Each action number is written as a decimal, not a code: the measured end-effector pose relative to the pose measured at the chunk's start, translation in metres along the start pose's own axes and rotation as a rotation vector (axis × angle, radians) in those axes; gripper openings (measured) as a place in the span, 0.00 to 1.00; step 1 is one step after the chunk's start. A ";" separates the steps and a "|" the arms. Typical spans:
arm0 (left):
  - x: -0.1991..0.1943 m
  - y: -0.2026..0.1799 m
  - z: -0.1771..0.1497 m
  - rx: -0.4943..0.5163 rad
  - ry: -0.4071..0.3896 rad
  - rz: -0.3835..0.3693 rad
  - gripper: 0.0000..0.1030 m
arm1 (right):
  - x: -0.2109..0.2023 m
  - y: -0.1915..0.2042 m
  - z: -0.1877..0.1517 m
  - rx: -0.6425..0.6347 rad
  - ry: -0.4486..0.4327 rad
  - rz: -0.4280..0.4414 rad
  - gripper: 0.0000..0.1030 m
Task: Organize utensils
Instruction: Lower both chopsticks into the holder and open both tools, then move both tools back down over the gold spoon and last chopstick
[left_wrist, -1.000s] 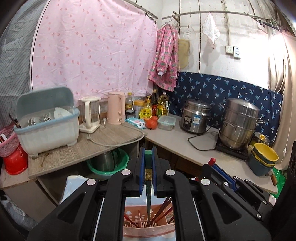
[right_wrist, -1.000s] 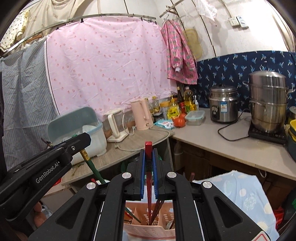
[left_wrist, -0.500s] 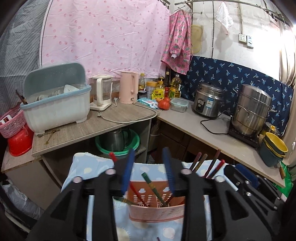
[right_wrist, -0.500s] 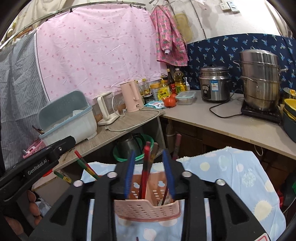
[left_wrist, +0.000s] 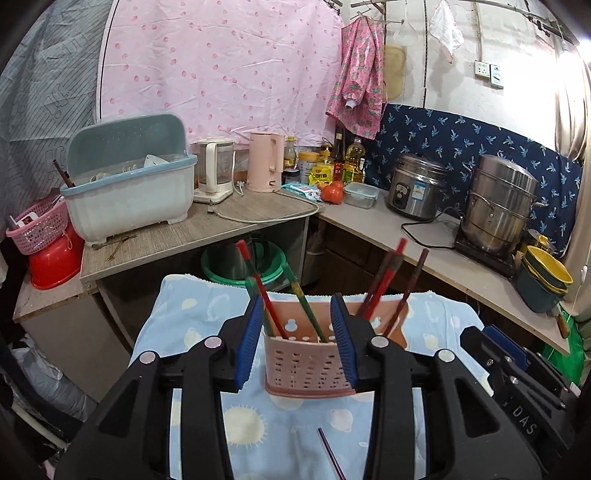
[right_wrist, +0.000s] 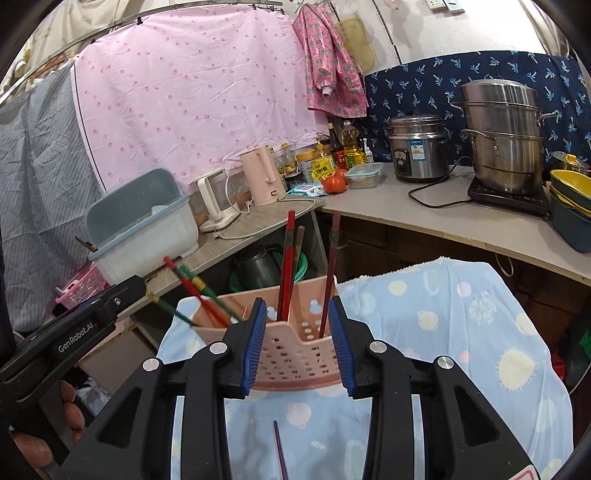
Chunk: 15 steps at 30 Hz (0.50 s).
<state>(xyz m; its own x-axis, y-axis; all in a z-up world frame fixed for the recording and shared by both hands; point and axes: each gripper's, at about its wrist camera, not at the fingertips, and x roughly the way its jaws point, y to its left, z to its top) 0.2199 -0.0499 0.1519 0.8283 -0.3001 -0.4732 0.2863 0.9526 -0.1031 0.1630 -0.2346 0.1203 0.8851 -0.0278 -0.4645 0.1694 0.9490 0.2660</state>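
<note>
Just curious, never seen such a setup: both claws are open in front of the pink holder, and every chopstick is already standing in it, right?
Not quite. Both claws, left claw and right claw, are open by the pink holder, but one dark chopstick lies on the blue cloth, as both wrist views show.

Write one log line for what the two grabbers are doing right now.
left gripper: open, empty | right gripper: open, empty | chopsticks: in pink holder | one chopstick: on cloth
</note>
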 end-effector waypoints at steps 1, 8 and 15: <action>-0.002 -0.001 -0.002 0.001 0.002 -0.001 0.35 | -0.003 0.000 -0.003 -0.003 0.001 -0.001 0.33; -0.022 -0.007 -0.016 0.005 0.019 -0.011 0.35 | -0.030 -0.002 -0.019 0.004 0.011 0.013 0.33; -0.035 -0.013 -0.046 0.009 0.065 -0.026 0.35 | -0.050 -0.002 -0.041 0.000 0.040 0.019 0.34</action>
<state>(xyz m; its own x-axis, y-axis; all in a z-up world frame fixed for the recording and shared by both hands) 0.1655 -0.0498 0.1298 0.7874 -0.3203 -0.5268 0.3116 0.9440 -0.1082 0.1007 -0.2224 0.1082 0.8702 0.0027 -0.4927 0.1529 0.9491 0.2754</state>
